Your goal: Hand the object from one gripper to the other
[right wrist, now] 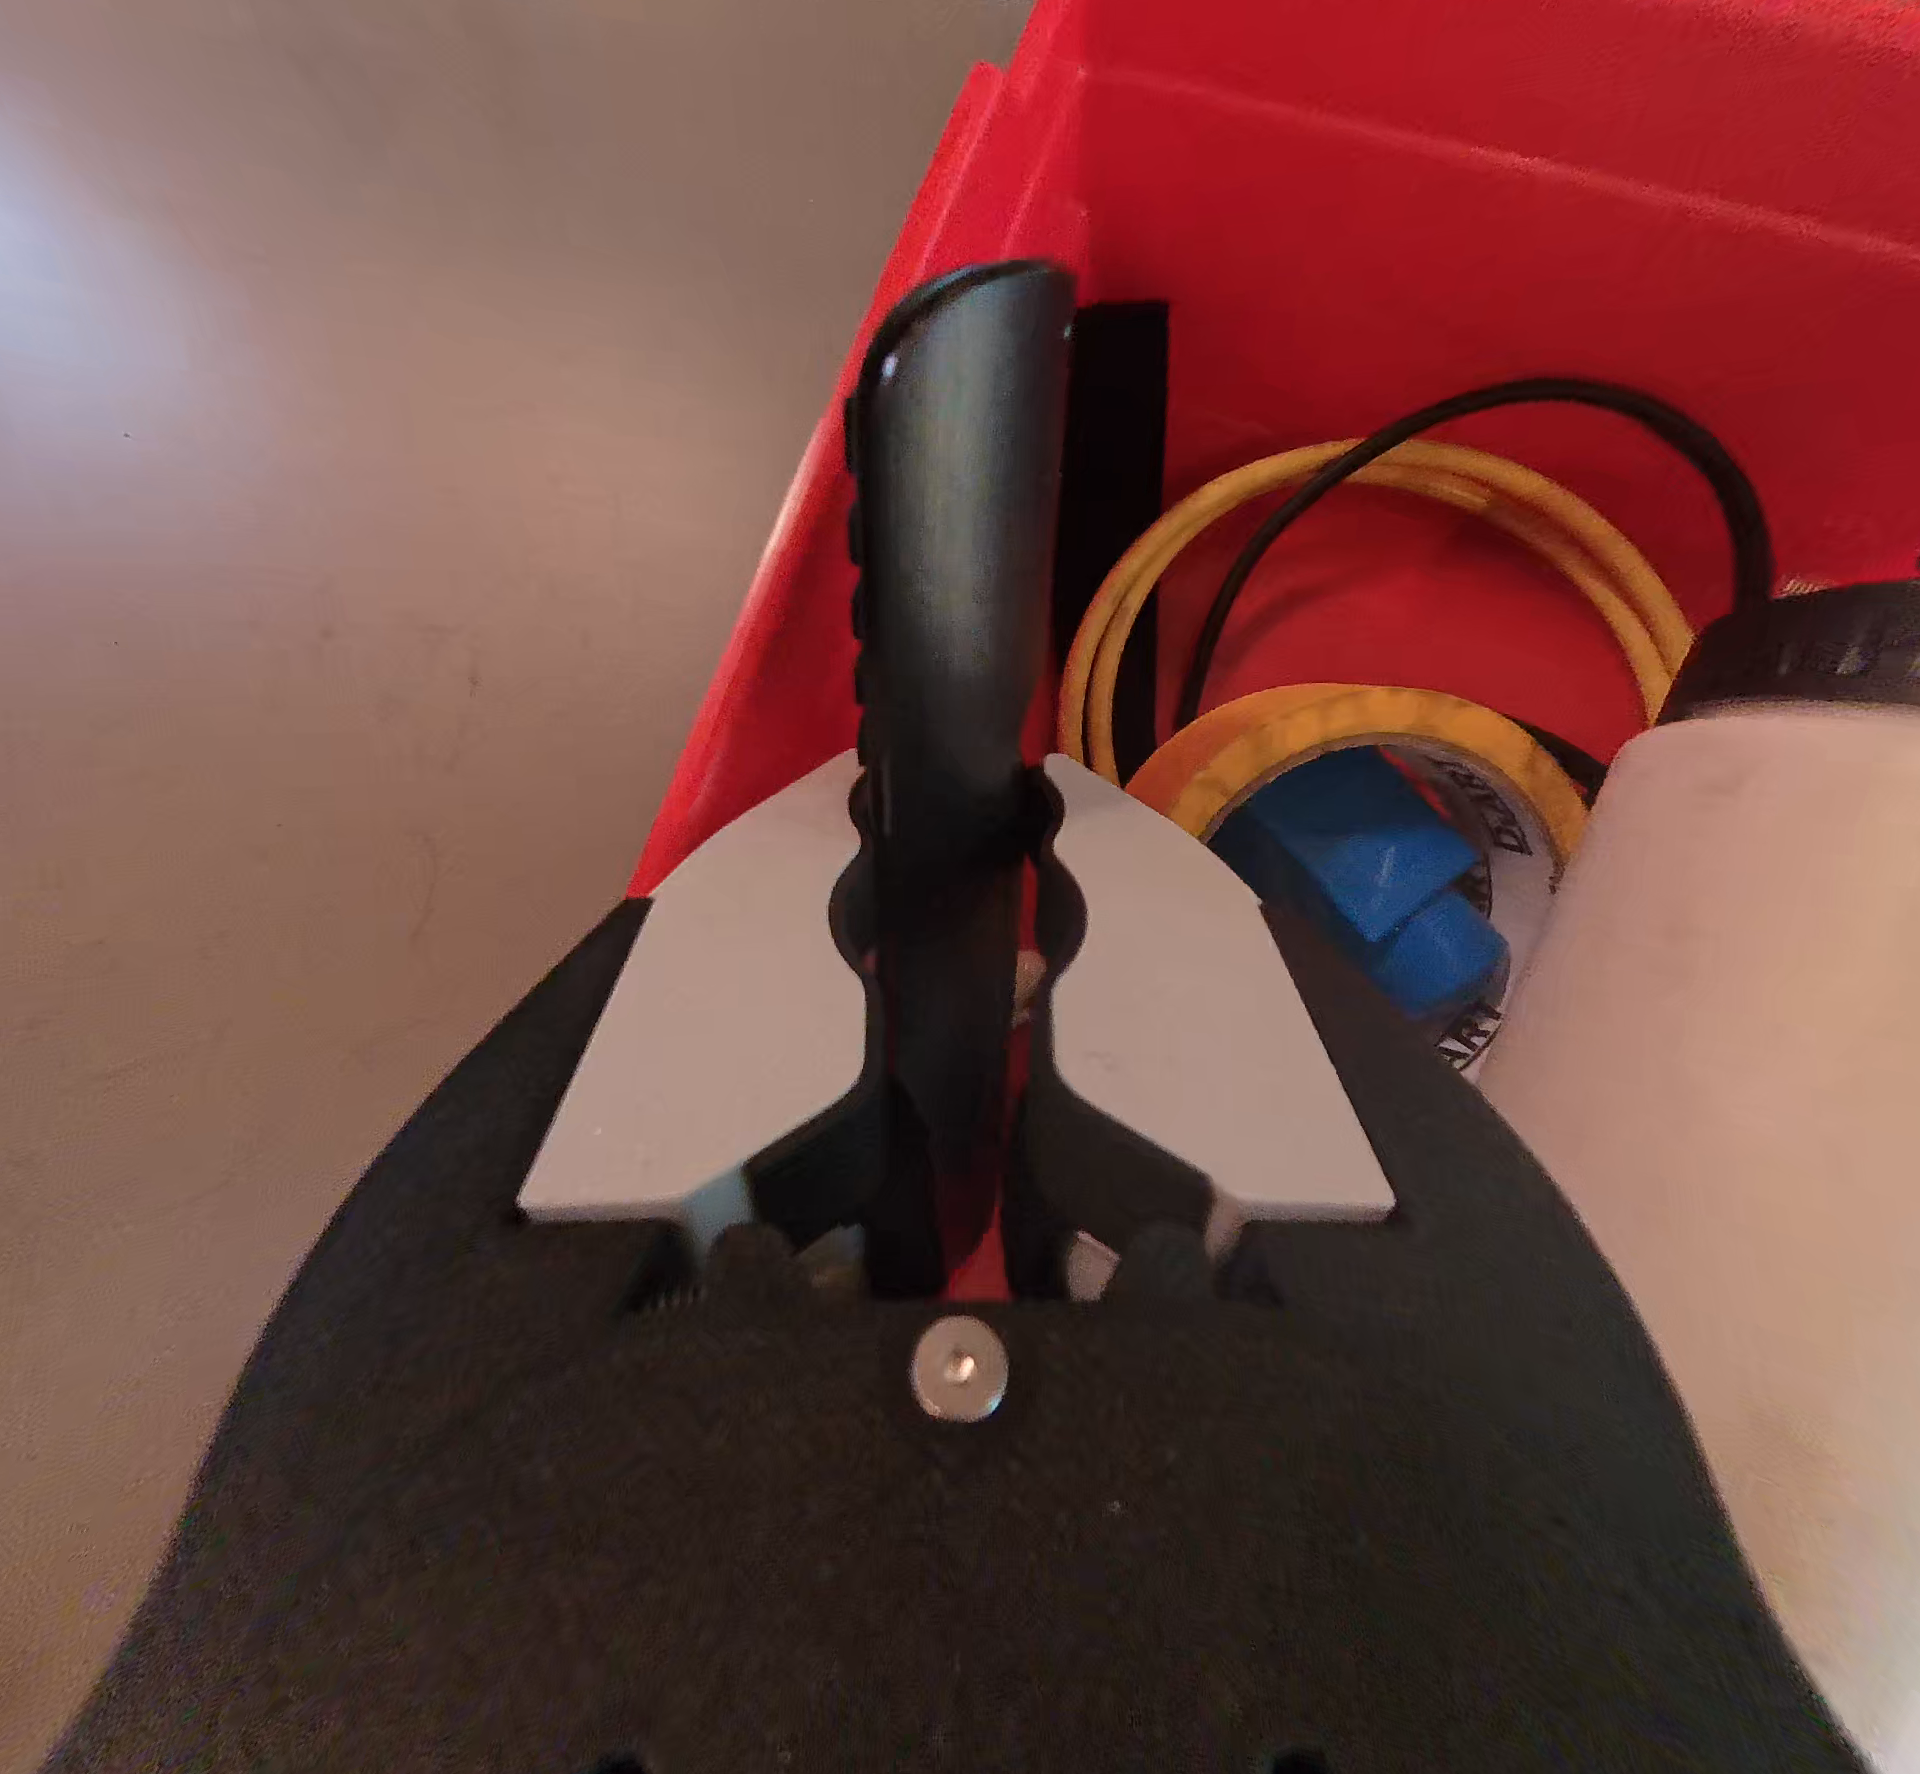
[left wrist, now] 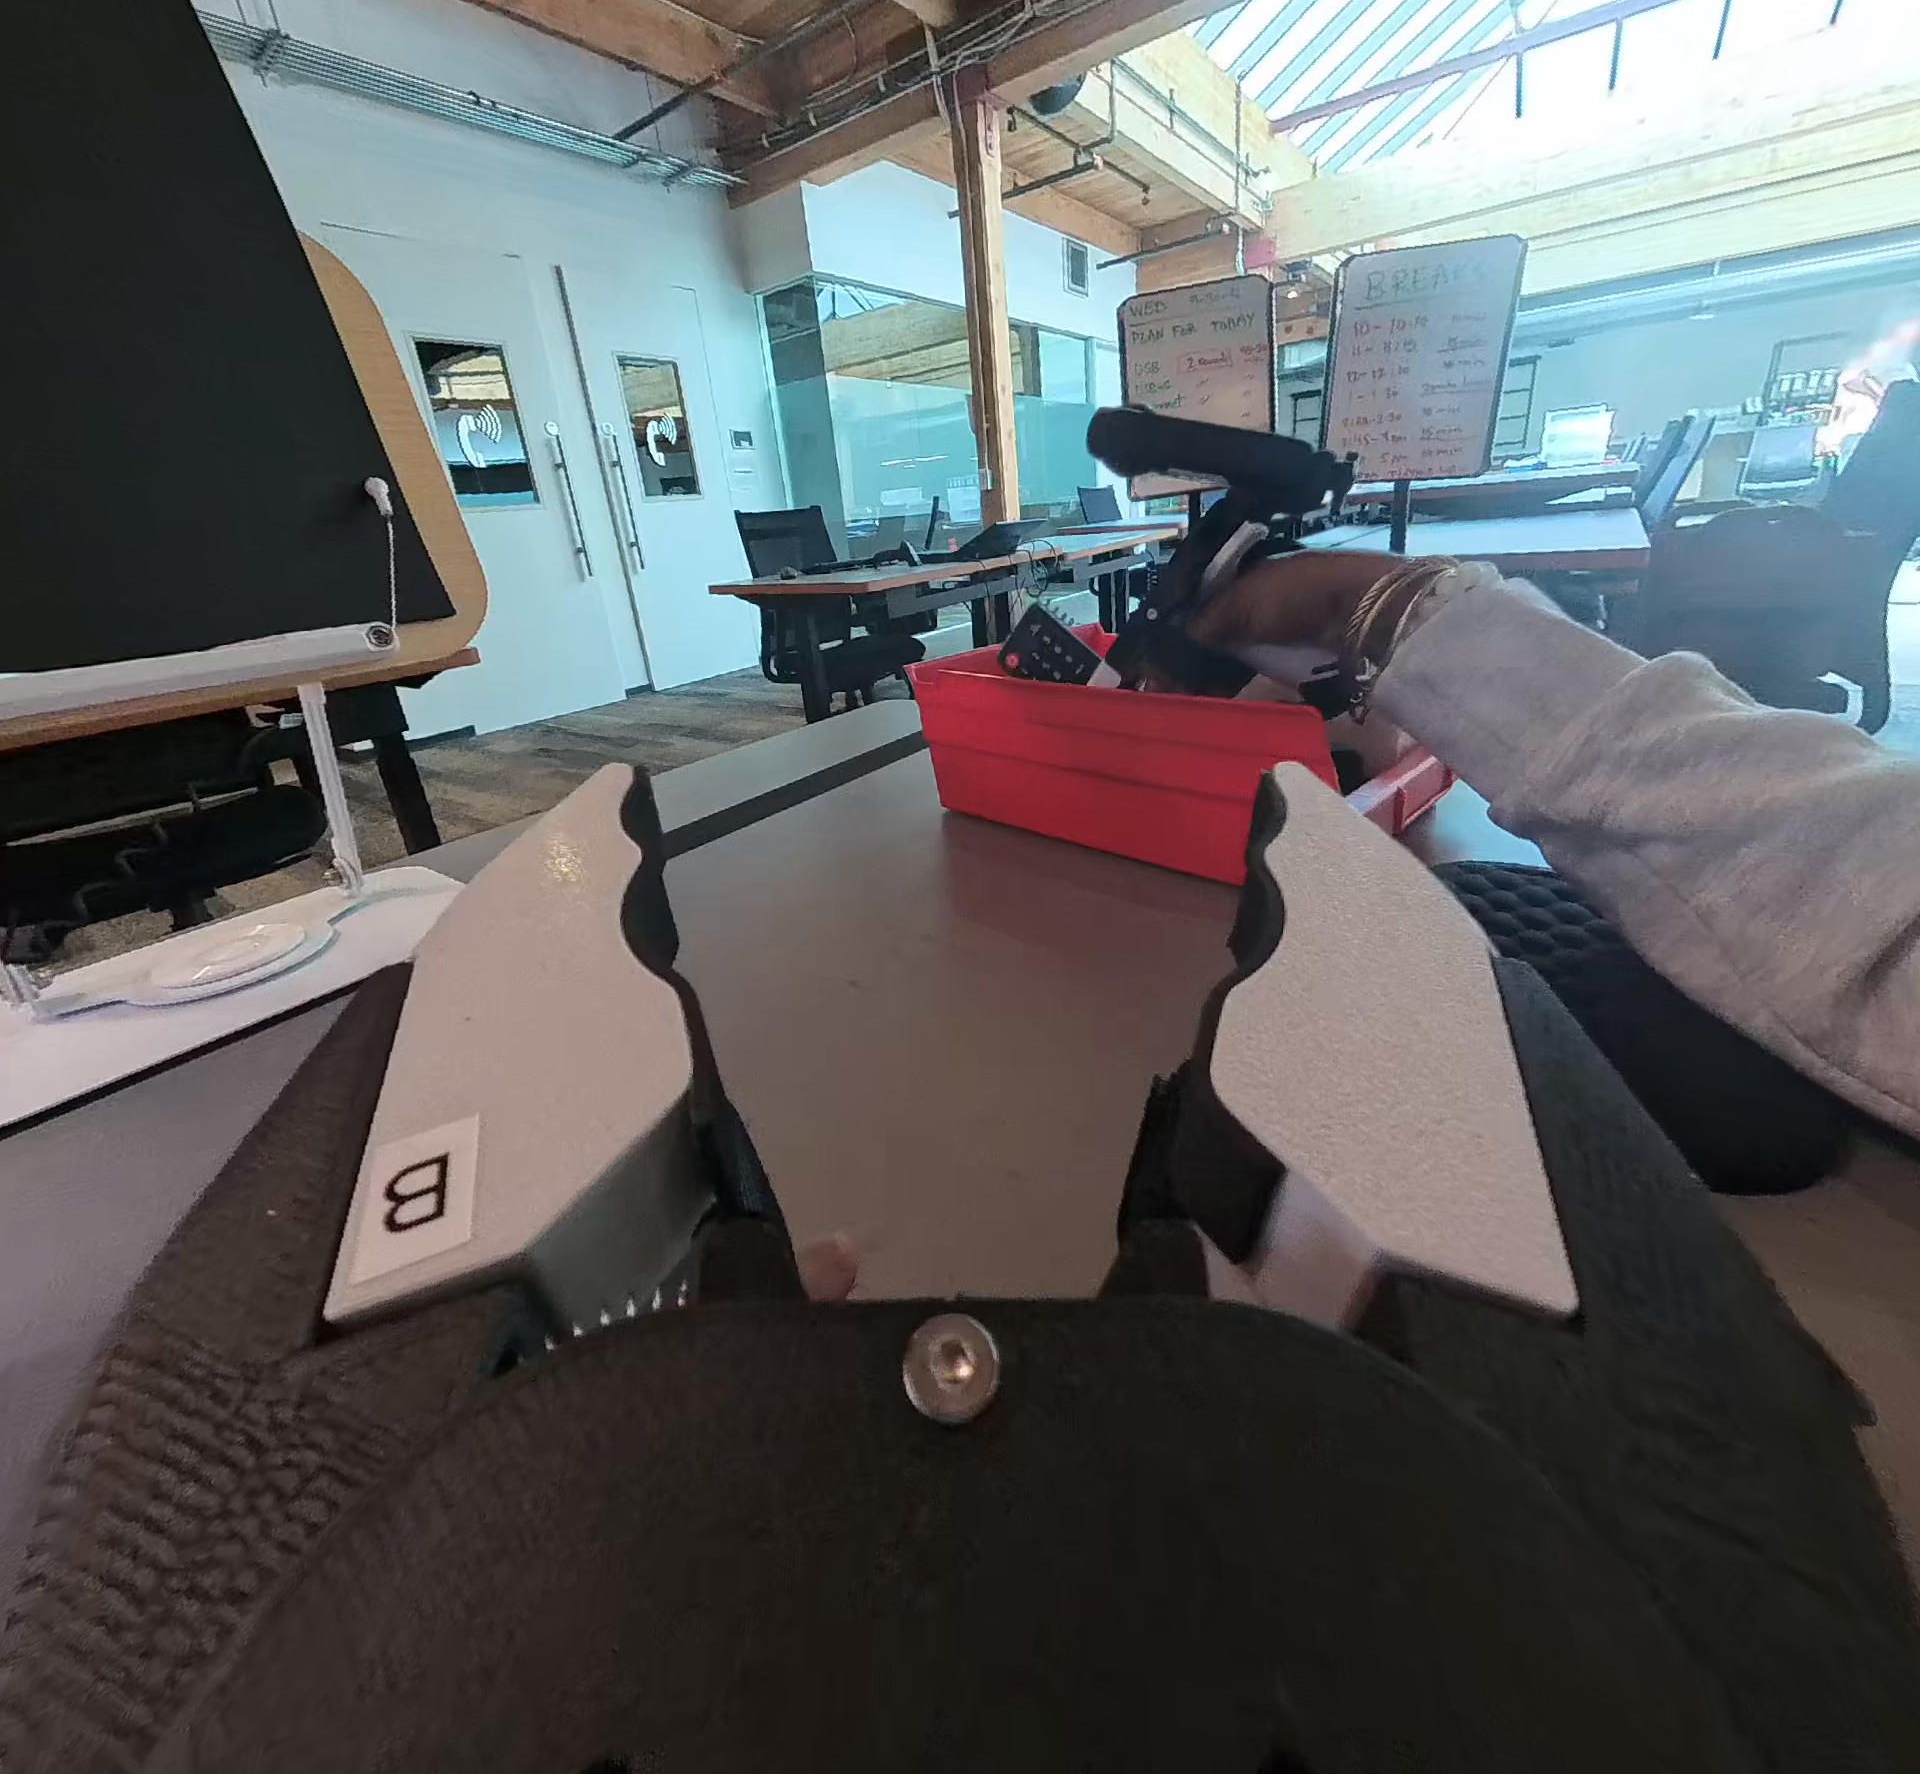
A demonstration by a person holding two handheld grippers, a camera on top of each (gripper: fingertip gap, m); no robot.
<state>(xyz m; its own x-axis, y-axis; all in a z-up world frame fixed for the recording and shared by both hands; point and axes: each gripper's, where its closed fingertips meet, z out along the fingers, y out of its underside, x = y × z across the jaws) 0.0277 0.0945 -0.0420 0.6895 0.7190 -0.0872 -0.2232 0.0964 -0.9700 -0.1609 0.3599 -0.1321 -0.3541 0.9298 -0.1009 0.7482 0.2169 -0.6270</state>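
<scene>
Jaws of our right gripper (right wrist: pixel 956 825) are clamped on a black remote (right wrist: pixel 961 519), which stands at the left wall of the red bin (right wrist: pixel 1455 166) at centre frame. Beside it in the bin lie yellow tape (right wrist: pixel 1351 722), a yellow cable (right wrist: pixel 1558 519) and a blue plug (right wrist: pixel 1382 883). Our left gripper (left wrist: pixel 951 851) hovers low over the desk (left wrist: pixel 935 997), jaws spread wide and empty, facing the bin.

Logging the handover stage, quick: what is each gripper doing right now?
Left gripper: open, empty, above the table.
Right gripper: shut on the black remote, at the red bin.
</scene>
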